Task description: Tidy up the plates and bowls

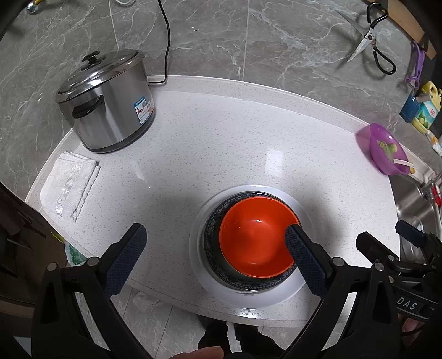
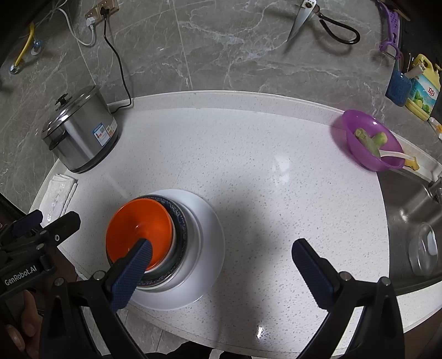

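An orange bowl [image 1: 254, 234] sits nested in a dark patterned bowl [image 1: 214, 234], which stands on a white plate [image 1: 199, 259] near the counter's front edge. The stack also shows in the right wrist view: orange bowl [image 2: 138, 232], dark bowl [image 2: 179, 229], white plate [image 2: 210, 237]. My left gripper [image 1: 214, 248] is open above the counter, its right finger over the orange bowl. My right gripper [image 2: 221, 254] is open, its left finger over the orange bowl, and it holds nothing. The right gripper also shows at the right edge of the left wrist view [image 1: 386, 240].
A steel pot with lid [image 1: 107, 102] and a folded white cloth [image 1: 69, 185] stand at the left. A purple bowl with food scraps [image 2: 370, 140] sits at the back right beside the sink [image 2: 414, 221]. Scissors [image 2: 317, 19] hang on the wall. A detergent bottle [image 2: 422, 88] stands at the far right.
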The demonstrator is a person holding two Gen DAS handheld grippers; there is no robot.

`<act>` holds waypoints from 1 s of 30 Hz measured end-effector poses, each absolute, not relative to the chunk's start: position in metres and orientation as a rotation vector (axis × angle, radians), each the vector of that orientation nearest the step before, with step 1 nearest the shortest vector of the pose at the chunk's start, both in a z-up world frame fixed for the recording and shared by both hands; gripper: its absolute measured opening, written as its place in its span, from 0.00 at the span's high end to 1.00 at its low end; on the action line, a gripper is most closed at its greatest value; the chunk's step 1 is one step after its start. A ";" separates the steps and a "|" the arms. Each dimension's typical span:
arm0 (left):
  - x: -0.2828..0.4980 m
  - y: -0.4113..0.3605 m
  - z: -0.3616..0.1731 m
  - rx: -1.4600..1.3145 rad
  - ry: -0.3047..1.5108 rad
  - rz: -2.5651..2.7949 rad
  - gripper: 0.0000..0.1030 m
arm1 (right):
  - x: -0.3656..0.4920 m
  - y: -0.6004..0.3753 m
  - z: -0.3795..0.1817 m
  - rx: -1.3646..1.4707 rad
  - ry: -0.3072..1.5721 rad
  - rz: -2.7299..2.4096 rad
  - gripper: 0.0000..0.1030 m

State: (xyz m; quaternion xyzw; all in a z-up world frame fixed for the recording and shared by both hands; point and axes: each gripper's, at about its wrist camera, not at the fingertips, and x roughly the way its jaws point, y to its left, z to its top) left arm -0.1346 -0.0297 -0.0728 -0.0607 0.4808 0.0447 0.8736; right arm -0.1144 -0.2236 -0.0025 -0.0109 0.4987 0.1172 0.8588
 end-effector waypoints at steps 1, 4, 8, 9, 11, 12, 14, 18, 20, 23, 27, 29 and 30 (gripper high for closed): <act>-0.135 -0.029 -0.073 -0.126 1.005 0.094 0.02 | -0.114 -0.224 -0.003 -0.023 1.047 0.246 0.00; -0.134 -0.029 -0.074 -0.127 1.008 0.093 0.02 | -0.114 -0.224 -0.003 -0.023 1.047 0.247 0.00; -0.132 -0.027 -0.076 -0.129 1.012 0.092 0.02 | -0.115 -0.224 -0.004 -0.025 1.050 0.248 0.00; -0.131 -0.026 -0.077 -0.129 1.013 0.092 0.02 | -0.115 -0.224 -0.005 -0.026 1.051 0.248 0.00; -0.131 -0.026 -0.077 -0.130 1.013 0.092 0.02 | -0.115 -0.224 -0.005 -0.024 1.051 0.247 0.00; -0.130 -0.027 -0.077 -0.130 1.013 0.091 0.02 | -0.115 -0.224 -0.006 -0.024 1.051 0.247 0.00; -0.130 -0.026 -0.077 -0.129 1.013 0.091 0.02 | -0.115 -0.224 -0.006 -0.023 1.052 0.247 0.00; -0.130 -0.026 -0.077 -0.129 1.014 0.091 0.02 | -0.114 -0.224 -0.005 -0.024 1.052 0.249 0.00; -0.130 -0.026 -0.077 -0.130 1.013 0.091 0.02 | -0.113 -0.223 -0.006 -0.025 1.052 0.249 0.00; -0.130 -0.027 -0.077 -0.130 1.014 0.091 0.02 | -0.113 -0.223 -0.007 -0.026 1.053 0.251 0.00; -0.130 -0.027 -0.076 -0.129 1.013 0.091 0.02 | -0.113 -0.224 -0.007 -0.026 1.055 0.251 0.00; -0.130 -0.028 -0.077 -0.126 1.013 0.090 0.02 | -0.113 -0.224 -0.007 -0.026 1.055 0.251 0.00; -0.129 -0.029 -0.077 -0.125 1.012 0.089 0.02 | -0.114 -0.224 -0.007 -0.027 1.055 0.251 0.00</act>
